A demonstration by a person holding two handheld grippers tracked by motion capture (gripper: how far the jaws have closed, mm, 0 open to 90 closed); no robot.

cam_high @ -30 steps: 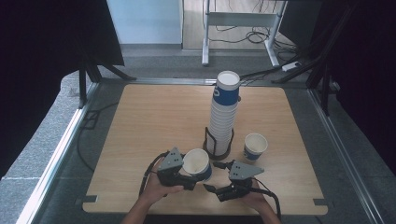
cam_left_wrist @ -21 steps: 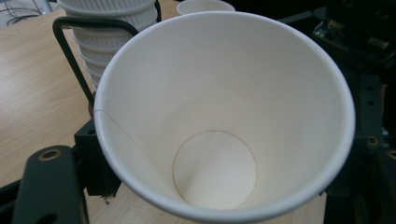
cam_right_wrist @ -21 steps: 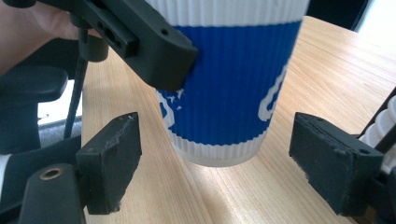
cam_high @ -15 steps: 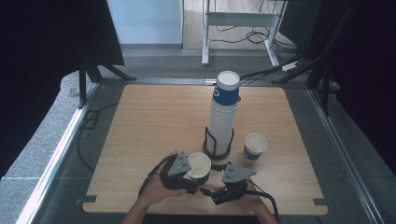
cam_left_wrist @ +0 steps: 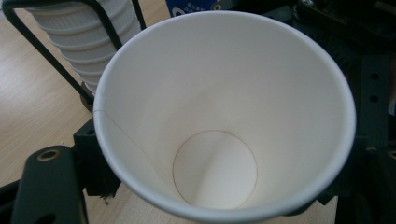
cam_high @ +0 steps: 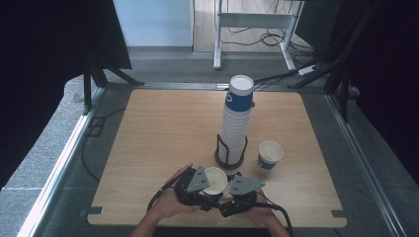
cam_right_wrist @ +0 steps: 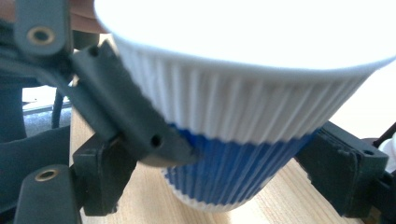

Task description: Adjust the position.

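Note:
A ribbed blue-and-white paper cup [cam_high: 214, 178] sits near the table's front edge, with my left gripper [cam_high: 216, 184] shut on it. In the left gripper view its white, hollow inside [cam_left_wrist: 219, 116] faces the camera between the black jaws. My right gripper [cam_high: 226, 193] is right beside it. In the right gripper view its jaws stand wide on either side of the cup's blue base [cam_right_wrist: 233, 172], with a gap on the left. One of the left gripper's fingers [cam_right_wrist: 135, 121] presses the cup's wall there.
A tall stack of the same cups [cam_high: 236, 123] stands in a black wire holder [cam_high: 230, 159] just behind the grippers. A single upright cup [cam_high: 270, 155] stands to its right. The wooden table [cam_high: 163, 128] has metal rails along both sides.
The left gripper has drawn the cup a little nearer the front edge and to the right. The right gripper has slid left until its jaws sit around the cup's base.

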